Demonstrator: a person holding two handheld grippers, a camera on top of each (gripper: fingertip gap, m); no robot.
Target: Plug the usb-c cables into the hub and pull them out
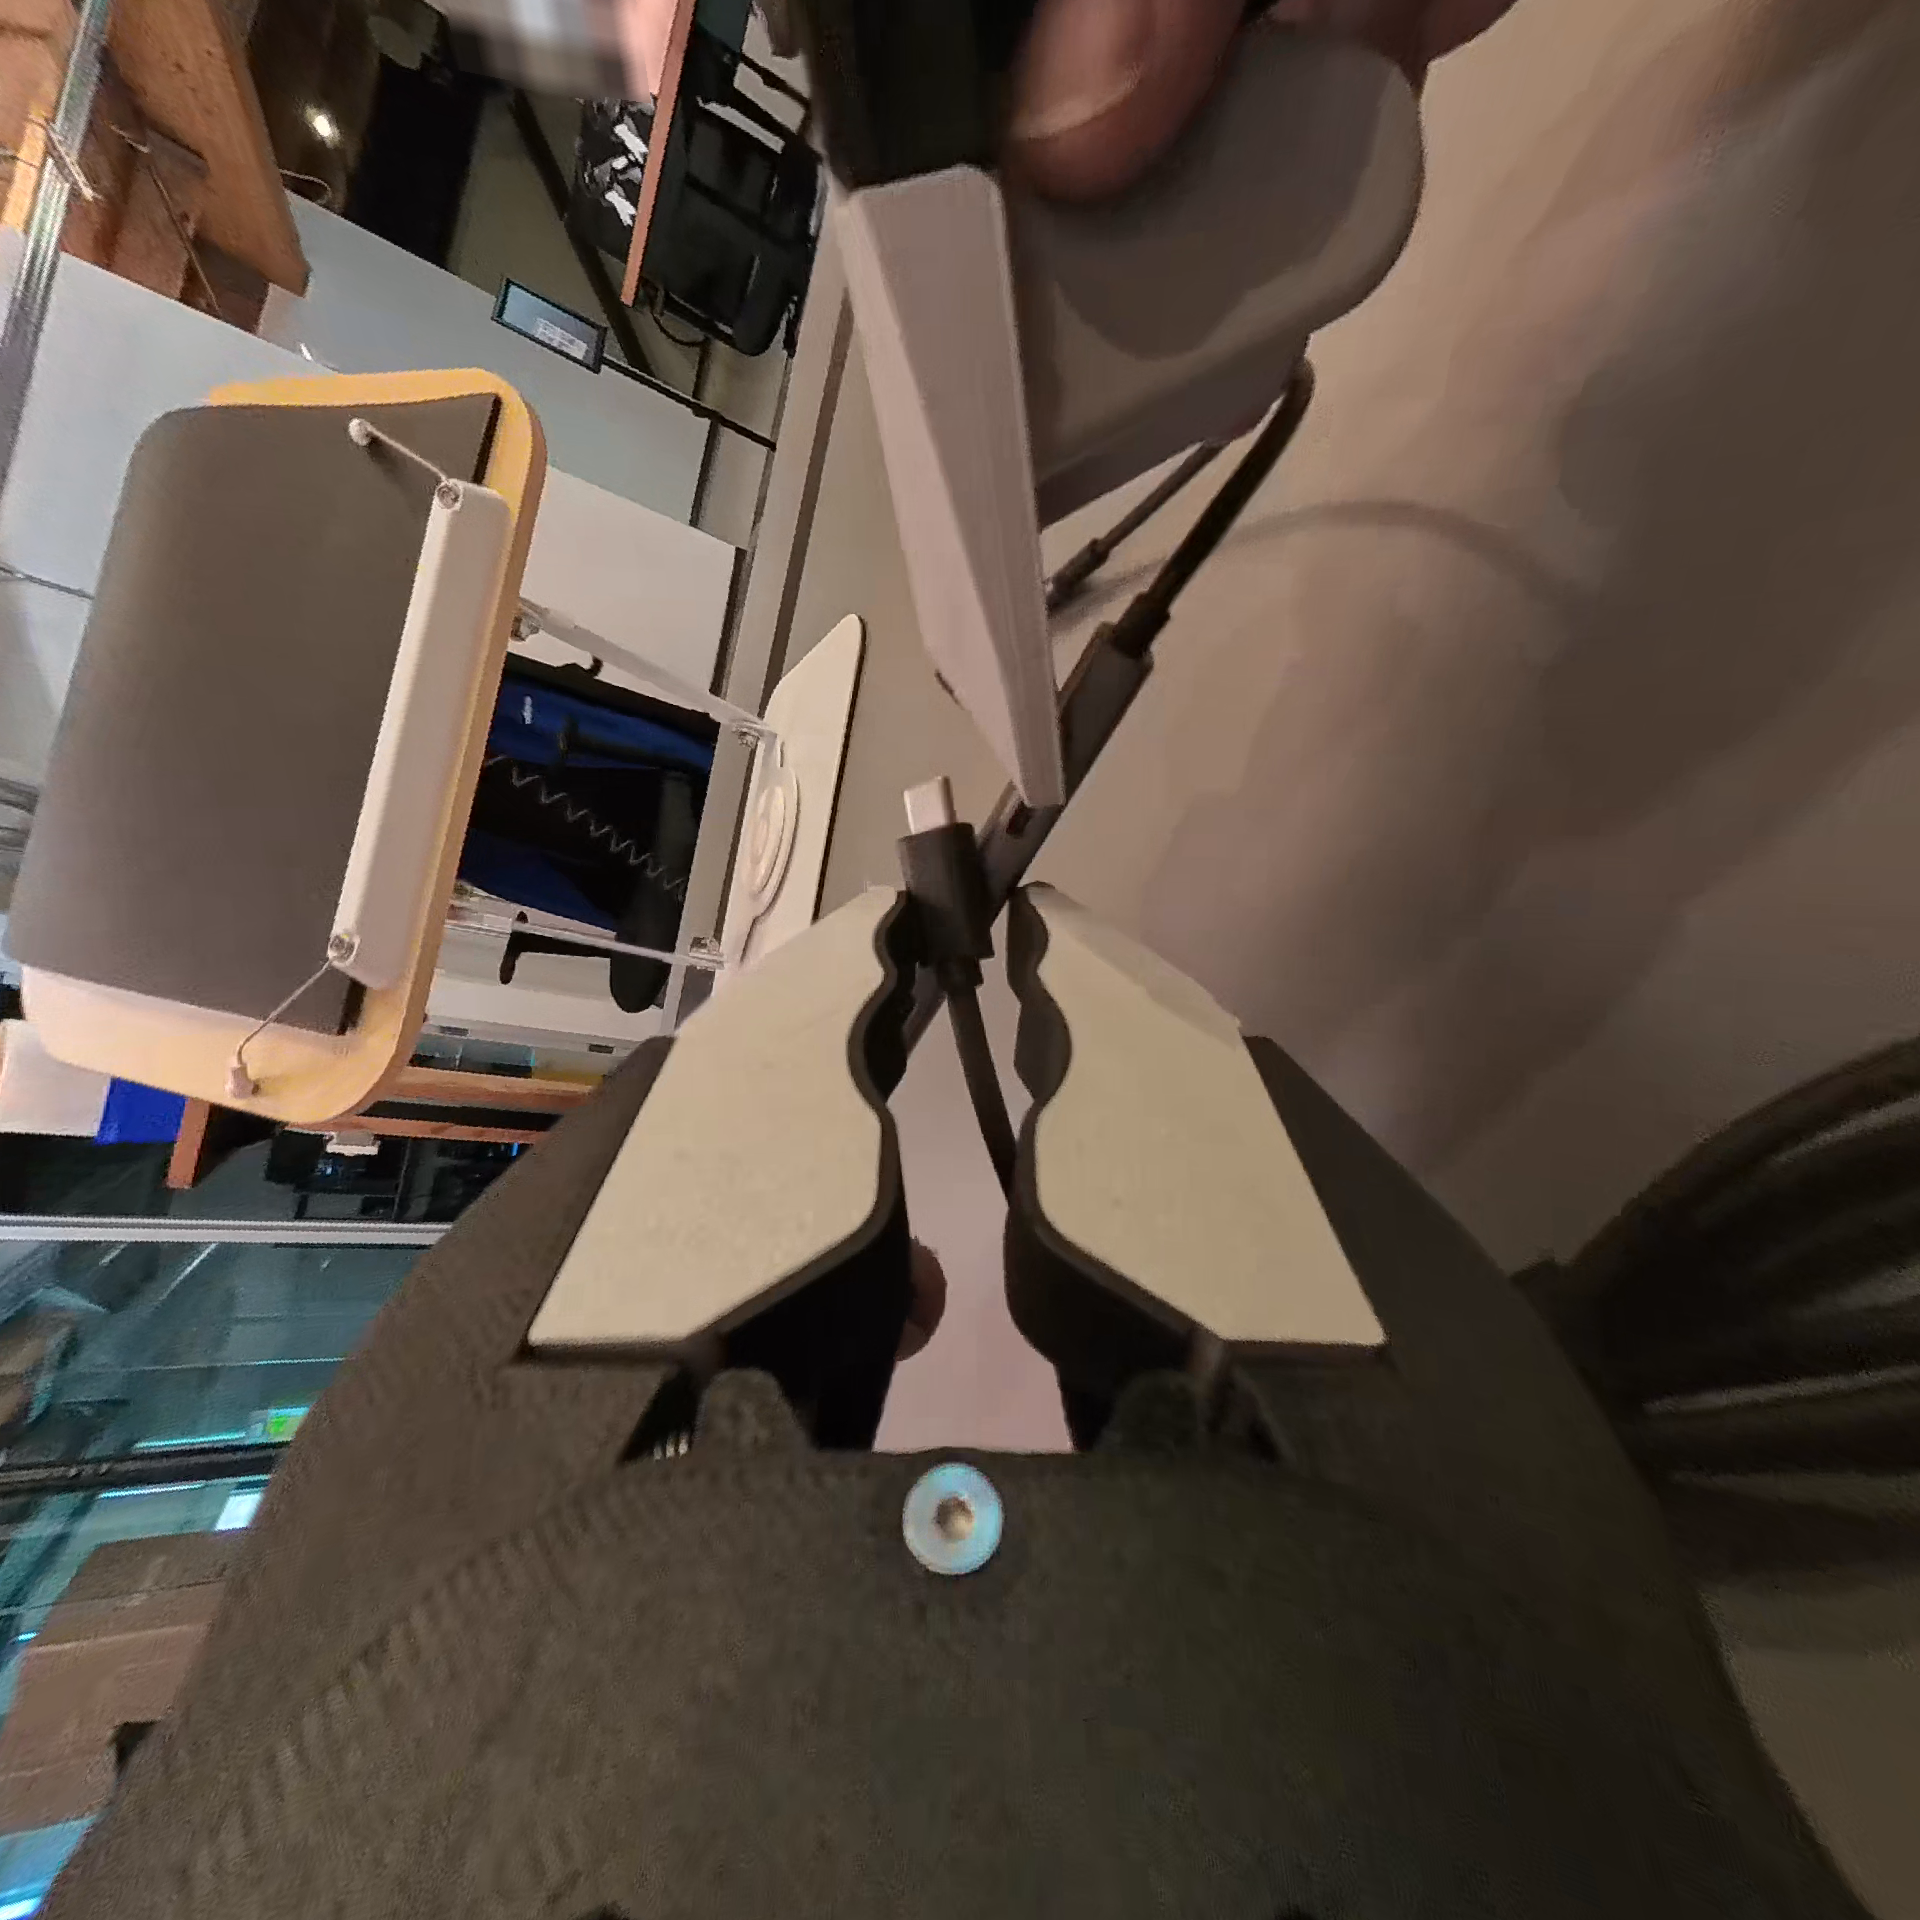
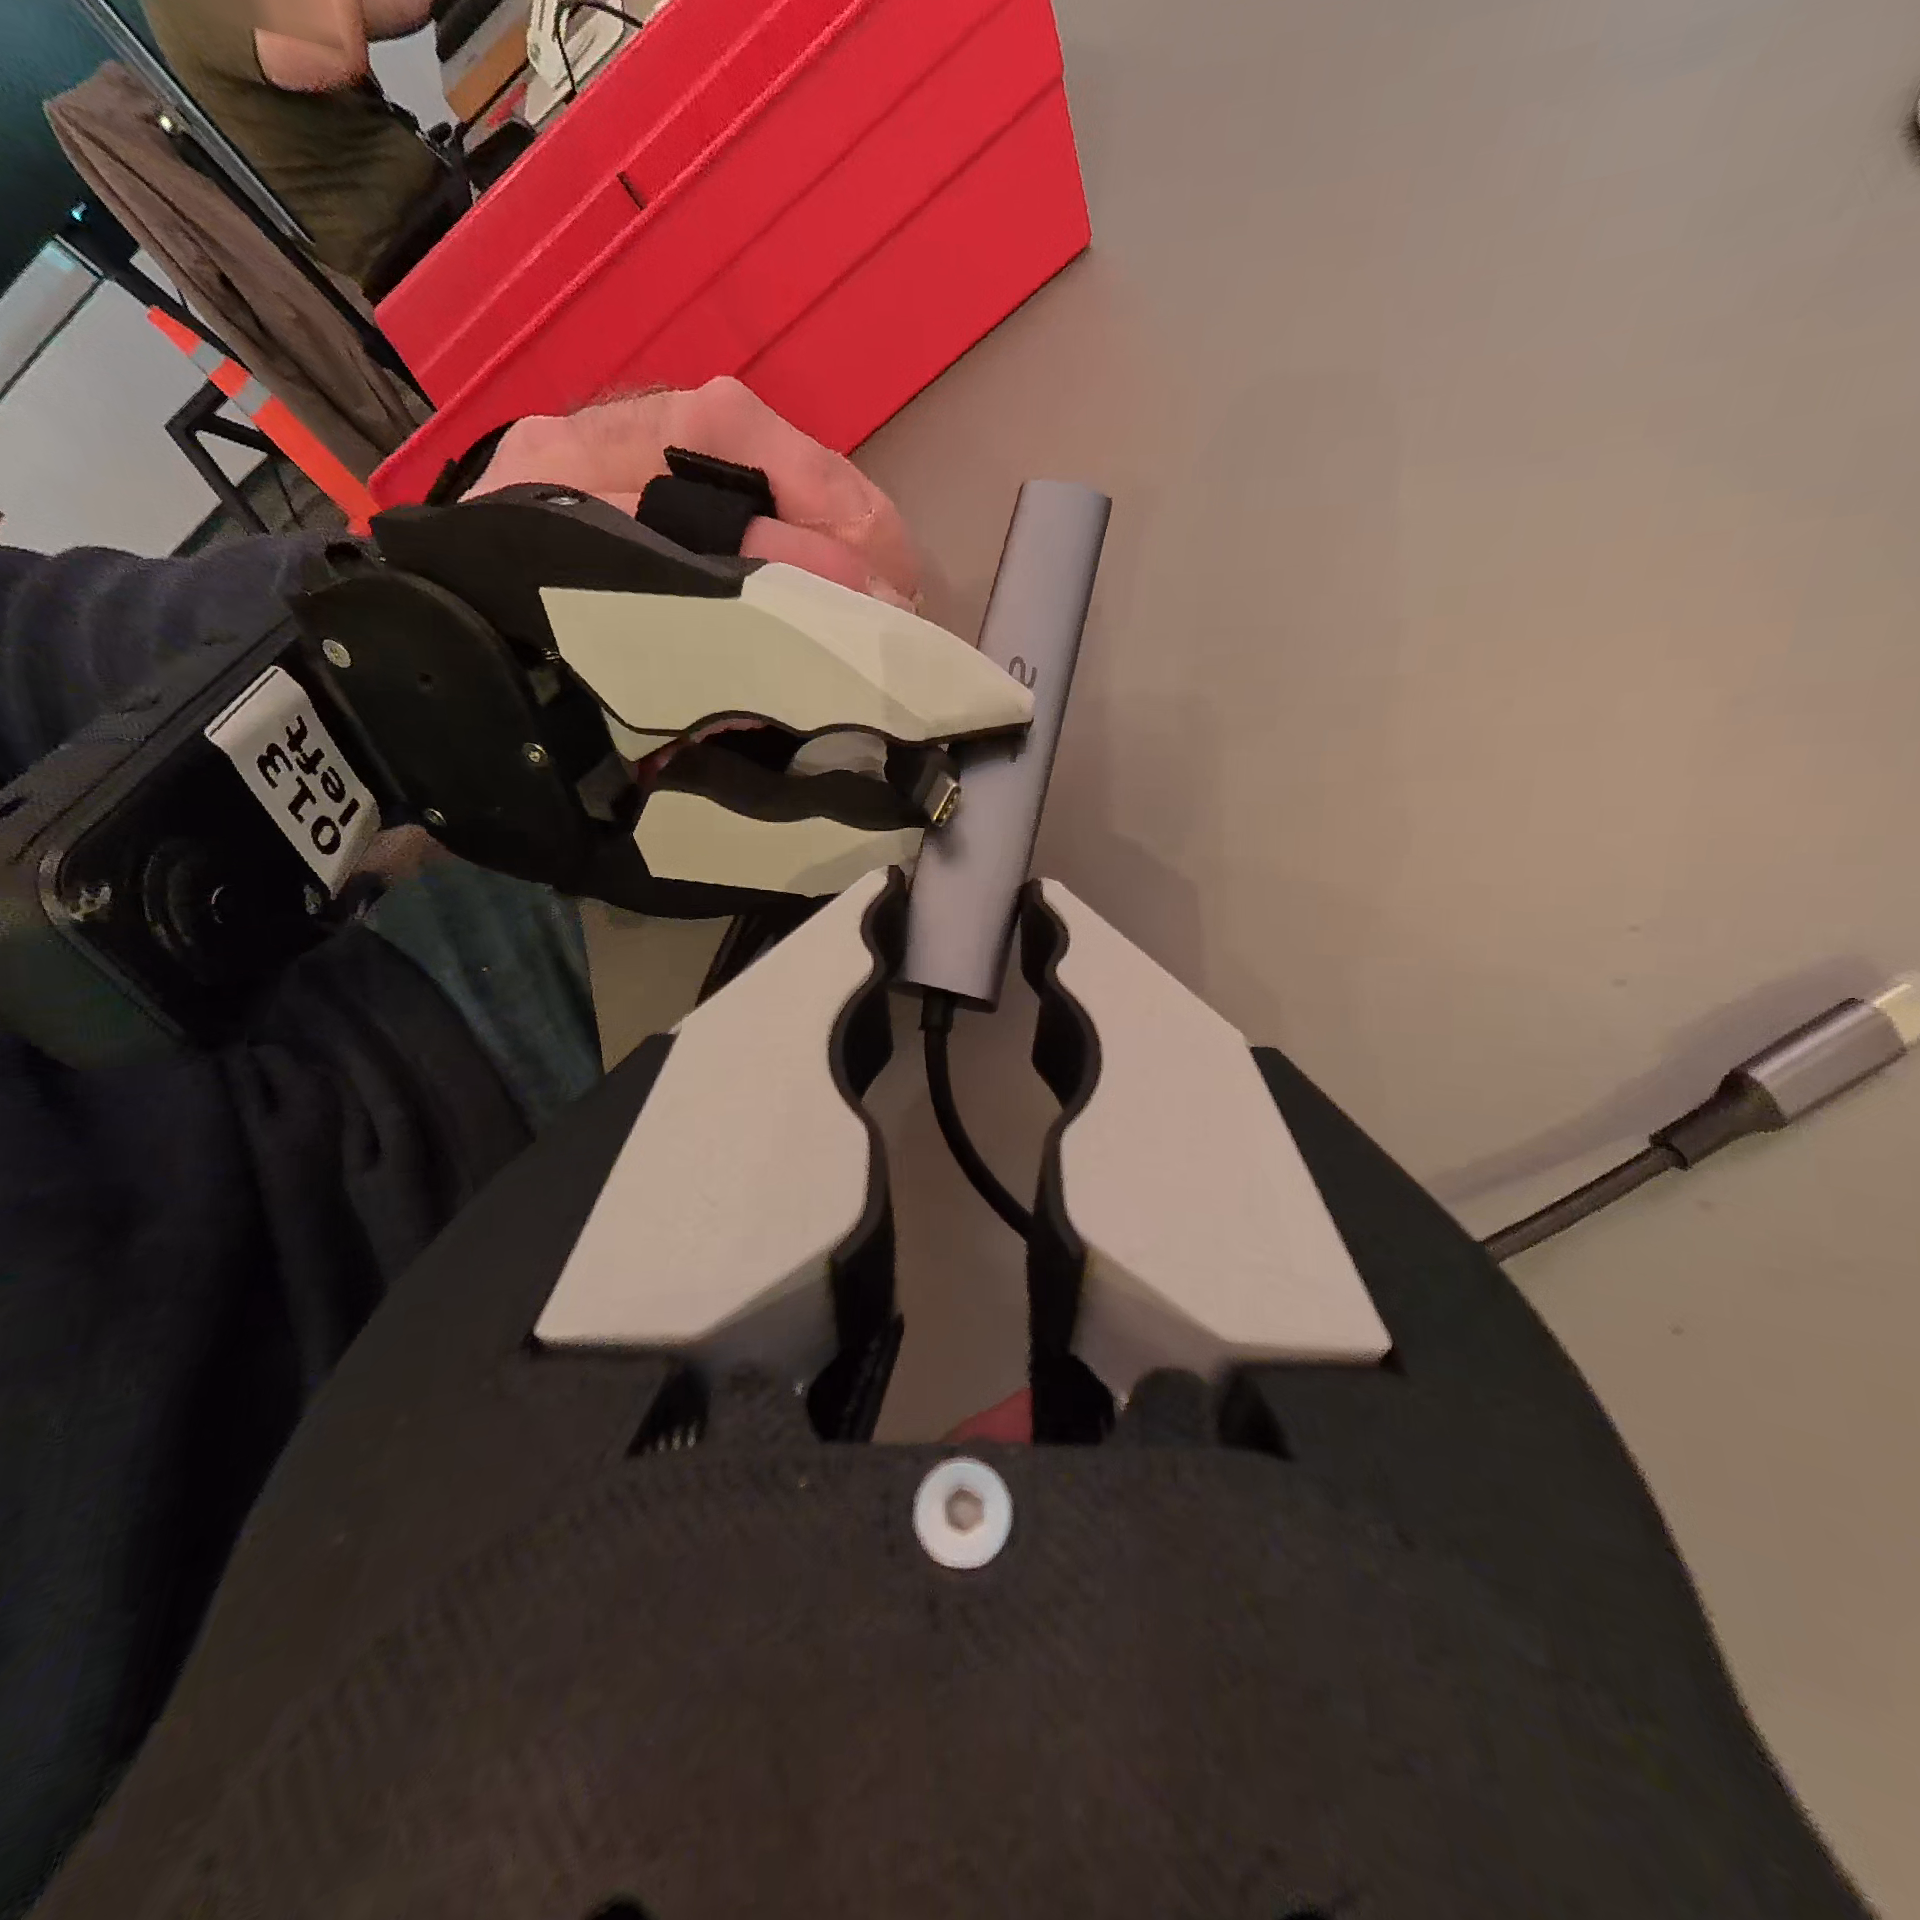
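Observation:
My left gripper (image 1: 956,914) is shut on the black USB-C cable plug (image 1: 940,883), whose silver tip sticks out past the fingertips. The tip sits just beside the grey hub (image 1: 1101,707), close to a side port and outside it. In the right wrist view my right gripper (image 2: 956,904) is shut on the lower end of the hub (image 2: 1029,686) and holds it tilted above the table. The hub's own black cord (image 2: 961,1122) runs back between the fingers. The left gripper (image 2: 971,774) comes in from the left with the plug (image 2: 940,805) against the hub's side.
A second cable with a grey USB-C plug (image 2: 1808,1070) lies on the grey table (image 2: 1455,520) at the right. A red box (image 2: 748,229) stands at the back left. A person's hand (image 2: 707,468) and dark sleeve hold the left gripper. My left and right fingertips are right by each other.

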